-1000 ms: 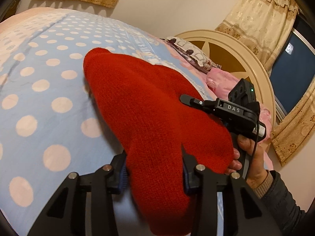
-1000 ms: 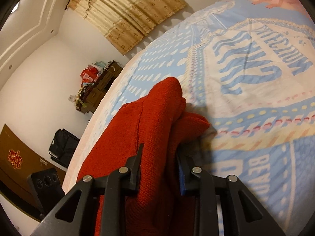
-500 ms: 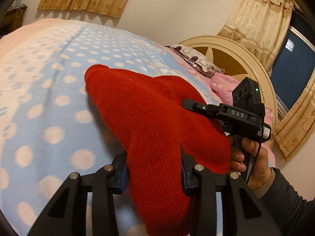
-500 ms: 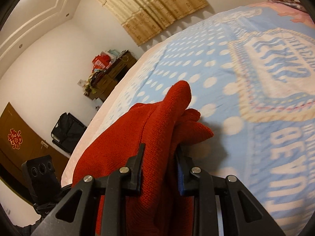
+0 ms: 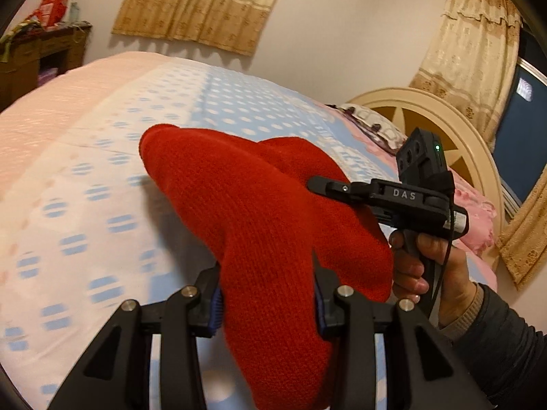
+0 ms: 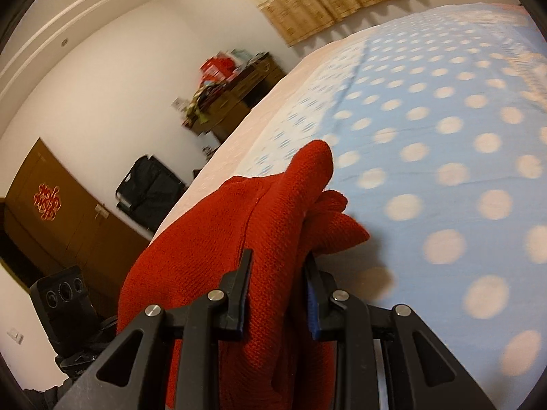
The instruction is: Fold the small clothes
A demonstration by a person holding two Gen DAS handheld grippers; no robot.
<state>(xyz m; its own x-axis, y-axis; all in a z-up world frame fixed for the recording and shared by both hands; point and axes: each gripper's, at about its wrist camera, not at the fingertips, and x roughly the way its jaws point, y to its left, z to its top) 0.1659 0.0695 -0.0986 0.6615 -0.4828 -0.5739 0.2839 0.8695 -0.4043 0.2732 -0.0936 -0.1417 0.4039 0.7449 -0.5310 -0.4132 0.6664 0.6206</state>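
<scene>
1. A bed [image 5: 85, 177] is taking up most of the room, with a blue polka-dot cover [image 6: 444, 136] lying over it.
2. A cream arched headboard [image 5: 454, 130] is standing at one end.
3. Beige patterned curtains [image 5: 201, 7] are hanging on white walls [image 6: 112, 78].
4. A cluttered wooden dresser [image 6: 236, 92] is sitting by the wall, a black bag [image 6: 147, 184] resting near a brown door [image 6: 51, 212].

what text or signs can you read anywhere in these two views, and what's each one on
"DAS": white letters on the black body of the right tool, seen from the left wrist.
Red knot-shaped emblem on the brown wooden door: an ornament, no letters readable.
Red packages on the brown wooden dresser: any print is too blurred to read.
No readable lettering on the blue polka-dot bedspread.
</scene>
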